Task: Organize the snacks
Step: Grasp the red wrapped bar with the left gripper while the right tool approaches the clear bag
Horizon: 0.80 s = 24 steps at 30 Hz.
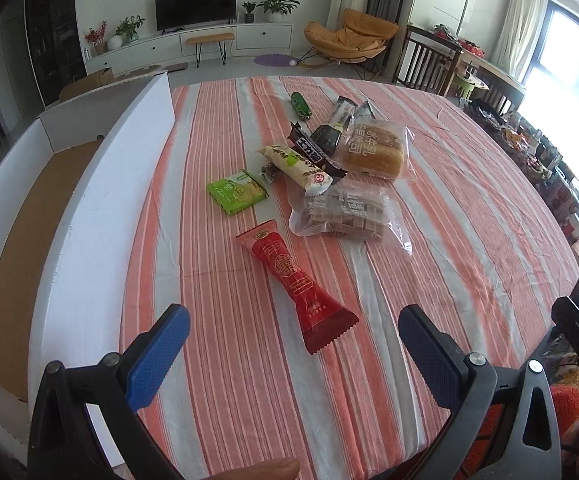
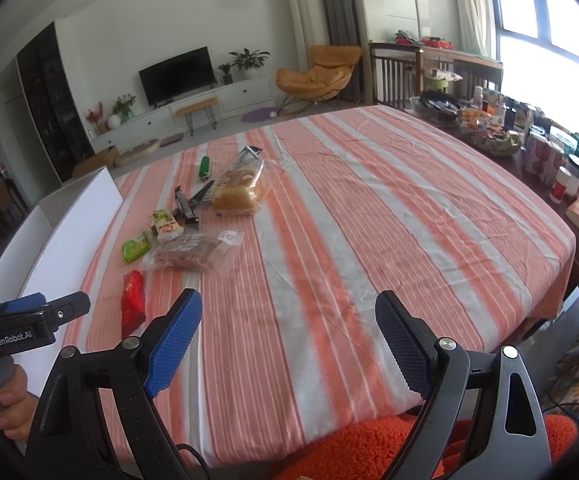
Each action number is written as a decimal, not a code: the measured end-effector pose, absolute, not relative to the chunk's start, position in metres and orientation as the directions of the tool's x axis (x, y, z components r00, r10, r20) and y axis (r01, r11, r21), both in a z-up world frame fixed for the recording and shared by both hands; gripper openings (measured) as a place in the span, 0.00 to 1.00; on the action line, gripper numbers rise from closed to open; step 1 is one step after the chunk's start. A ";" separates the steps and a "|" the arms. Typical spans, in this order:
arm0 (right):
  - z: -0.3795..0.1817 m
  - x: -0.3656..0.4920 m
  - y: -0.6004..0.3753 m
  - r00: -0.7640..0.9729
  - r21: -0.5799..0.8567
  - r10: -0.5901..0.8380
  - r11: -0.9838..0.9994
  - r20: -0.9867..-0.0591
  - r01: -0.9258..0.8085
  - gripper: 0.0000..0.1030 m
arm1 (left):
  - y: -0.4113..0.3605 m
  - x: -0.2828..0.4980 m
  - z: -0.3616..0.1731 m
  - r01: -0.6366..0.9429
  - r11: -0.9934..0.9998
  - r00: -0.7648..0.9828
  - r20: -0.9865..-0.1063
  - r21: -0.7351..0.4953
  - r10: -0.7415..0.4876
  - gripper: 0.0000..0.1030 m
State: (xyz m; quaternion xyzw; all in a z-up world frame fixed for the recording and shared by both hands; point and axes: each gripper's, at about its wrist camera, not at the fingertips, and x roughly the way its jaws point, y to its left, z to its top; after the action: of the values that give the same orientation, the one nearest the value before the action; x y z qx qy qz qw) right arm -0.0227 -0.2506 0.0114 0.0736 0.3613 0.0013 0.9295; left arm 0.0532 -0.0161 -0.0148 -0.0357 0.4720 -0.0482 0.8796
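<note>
Several snacks lie in a loose cluster on the striped tablecloth (image 1: 449, 240). A red packet (image 1: 295, 284) lies nearest, just ahead of my open, empty left gripper (image 1: 293, 316); it also shows in the right wrist view (image 2: 133, 300). Beyond it lie a green packet (image 1: 236, 191), a clear bag of brown pieces (image 1: 345, 212), a cream bar (image 1: 297, 168), a dark chocolate bar (image 1: 309, 150), a bread loaf bag (image 1: 373, 148) and a small green item (image 1: 300, 105). My right gripper (image 2: 289, 312) is open and empty over bare cloth, to the right of the snacks.
A long white cardboard box (image 1: 89, 208) with a brown floor stands open along the table's left edge. Jars, cans and baskets (image 2: 529, 148) crowd a side table at the right. The left gripper's body (image 2: 29, 320) shows at the left of the right wrist view.
</note>
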 end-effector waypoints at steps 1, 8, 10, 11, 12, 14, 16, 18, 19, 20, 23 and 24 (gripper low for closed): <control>0.011 -0.023 -0.249 0.737 0.136 0.057 0.990 -0.673 0.047 0.88 | -0.020 0.063 -0.021 0.044 0.993 0.535 -0.836 -0.113 -0.119 1.00; 0.008 -0.026 -0.244 0.731 0.125 0.074 0.992 -0.678 0.016 0.88 | -0.019 0.122 -0.084 -0.089 0.996 0.400 -0.916 -0.020 0.017 1.00; 0.007 -0.026 -0.245 0.731 0.125 0.078 0.992 -0.678 0.010 0.88 | -0.012 0.127 -0.096 -0.112 0.994 0.376 -0.926 0.000 0.042 1.00; 0.006 -0.025 -0.246 0.730 0.126 0.080 0.992 -0.679 0.009 0.88 | -0.008 0.128 -0.101 -0.116 0.993 0.365 -0.929 0.016 0.058 1.00; 0.004 -0.024 -0.247 0.728 0.130 0.081 0.992 -0.681 0.011 0.88 | -0.005 0.128 -0.104 -0.110 0.994 0.370 -0.928 0.007 0.048 1.00; 0.002 -0.022 -0.251 0.722 0.142 0.086 0.990 -0.687 0.018 0.88 | 0.002 0.125 -0.106 -0.105 0.995 0.377 -0.926 -0.002 0.038 1.00; -0.001 -0.019 -0.254 0.716 0.156 0.091 0.987 -0.693 0.025 0.88 | 0.007 0.126 -0.109 -0.095 0.996 0.383 -0.923 -0.004 0.033 1.00; -0.004 -0.017 -0.256 0.710 0.166 0.095 0.986 -0.698 0.031 0.88 | 0.009 0.126 -0.111 -0.082 0.997 0.393 -0.919 -0.004 0.029 1.00; -0.005 -0.016 -0.256 0.707 0.169 0.096 0.985 -0.701 0.033 0.88 | 0.010 0.126 -0.111 -0.077 0.997 0.393 -0.919 -0.003 0.027 1.00; -0.006 -0.016 -0.257 0.704 0.171 0.098 0.985 -0.704 0.035 0.88 | 0.010 0.127 -0.111 -0.069 0.998 0.393 -0.919 -0.003 0.024 1.00; -0.006 -0.017 -0.257 0.703 0.170 0.097 0.985 -0.704 0.034 0.88 | 0.012 0.131 -0.110 -0.036 0.999 0.380 -0.925 -0.001 0.013 1.00; -0.006 -0.017 -0.257 0.704 0.168 0.096 0.985 -0.704 0.033 0.88 | 0.013 0.132 -0.108 -0.022 1.000 0.358 -0.934 -0.001 0.007 1.00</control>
State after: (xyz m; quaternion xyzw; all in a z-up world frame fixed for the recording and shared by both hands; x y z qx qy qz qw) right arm -0.0173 -0.2569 -0.0062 0.0840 0.3845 0.0172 0.9191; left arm 0.1322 0.0132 -0.1081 -0.0064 0.5663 0.0089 0.8241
